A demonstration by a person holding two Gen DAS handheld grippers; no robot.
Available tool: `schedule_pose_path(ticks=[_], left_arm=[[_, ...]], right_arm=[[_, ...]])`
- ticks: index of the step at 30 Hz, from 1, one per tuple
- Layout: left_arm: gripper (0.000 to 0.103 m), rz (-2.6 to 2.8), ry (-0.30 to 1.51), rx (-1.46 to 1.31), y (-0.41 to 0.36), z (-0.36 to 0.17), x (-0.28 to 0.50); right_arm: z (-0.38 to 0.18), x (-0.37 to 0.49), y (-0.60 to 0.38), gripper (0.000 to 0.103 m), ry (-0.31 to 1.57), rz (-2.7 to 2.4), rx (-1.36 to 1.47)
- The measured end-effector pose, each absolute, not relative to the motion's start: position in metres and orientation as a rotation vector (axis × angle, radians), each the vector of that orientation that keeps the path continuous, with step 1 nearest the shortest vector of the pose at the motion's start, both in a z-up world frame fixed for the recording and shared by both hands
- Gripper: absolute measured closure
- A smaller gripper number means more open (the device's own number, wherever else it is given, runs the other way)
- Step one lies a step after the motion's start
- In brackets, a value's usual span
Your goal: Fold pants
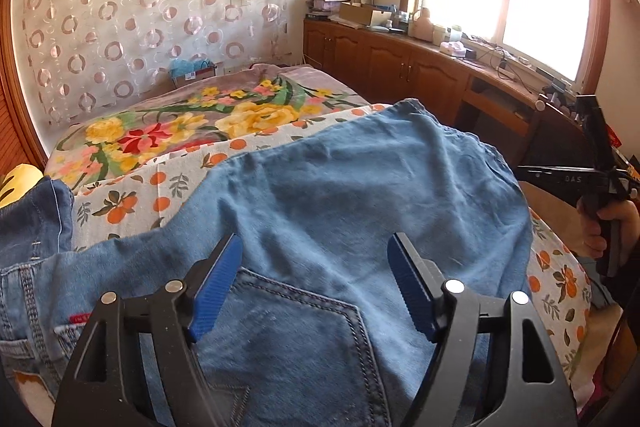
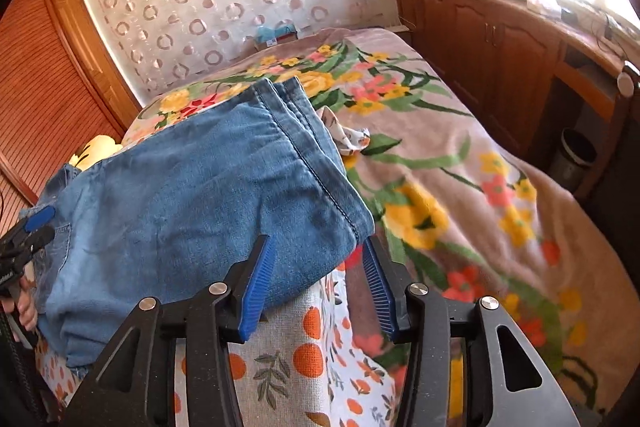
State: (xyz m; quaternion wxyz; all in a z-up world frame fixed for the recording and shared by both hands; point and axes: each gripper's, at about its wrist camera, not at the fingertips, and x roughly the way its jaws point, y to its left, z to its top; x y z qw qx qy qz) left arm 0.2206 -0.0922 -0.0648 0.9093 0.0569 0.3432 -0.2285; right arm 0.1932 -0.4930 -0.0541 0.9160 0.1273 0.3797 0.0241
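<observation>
Both claws spread, gripping nothing. Pants (image 2: 192, 203) lie folded on the bed; long axis runs leftward from right gripper (image 2: 316, 283), hem corner between its jaws. Left gripper (image 1: 316, 279) over the pocket end.

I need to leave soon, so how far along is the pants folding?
Done: the jeans lie doubled over, hem on top. In hand: nothing; left gripper and right gripper are open above the denim. Left: probably another fold, since the bundle remains long.

Bedspread (image 2: 500, 187) bare — cabinets (image 2: 492, 27) flank.
</observation>
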Motion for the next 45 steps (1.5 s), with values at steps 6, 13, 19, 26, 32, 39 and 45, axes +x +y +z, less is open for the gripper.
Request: schedule_pose_path(ticks=[6,13,19,26,32,39,45], left_arm=[[0.027,-0.461,0.699,0.128,-0.089,-0.063,0.203],[0.027,-0.422,0.690,0.103,-0.067,-0.060,0.190],[0.027,-0.397,0.684,0.098,-0.049,-0.059,0.178],[0.027,-0.364,0.659,0.082,-0.030,-0.048,0.168],[0.027,-0.285,0.618,0.056,0.011,-0.031,0.148],[0.027,-0.169,0.596,0.017,0.071,-0.019,0.117],[0.027,-0.091,0.607,0.002,0.108,-0.021,0.110]], right_arm=[[-0.059,0.200,-0.502,0.054,0.829,0.059,0.393],[-0.057,0.208,-0.518,0.054,0.848,0.031,0.506],[-0.031,0.191,-0.498,0.101,0.768,0.035,0.413],[0.008,0.176,-0.462,0.102,0.674,0.101,0.337],[0.047,0.175,-0.375,0.102,0.605,0.280,0.250],[0.062,0.150,-0.229,0.102,0.583,0.580,0.159],[0.035,0.118,-0.150,0.102,0.659,0.749,0.091]])
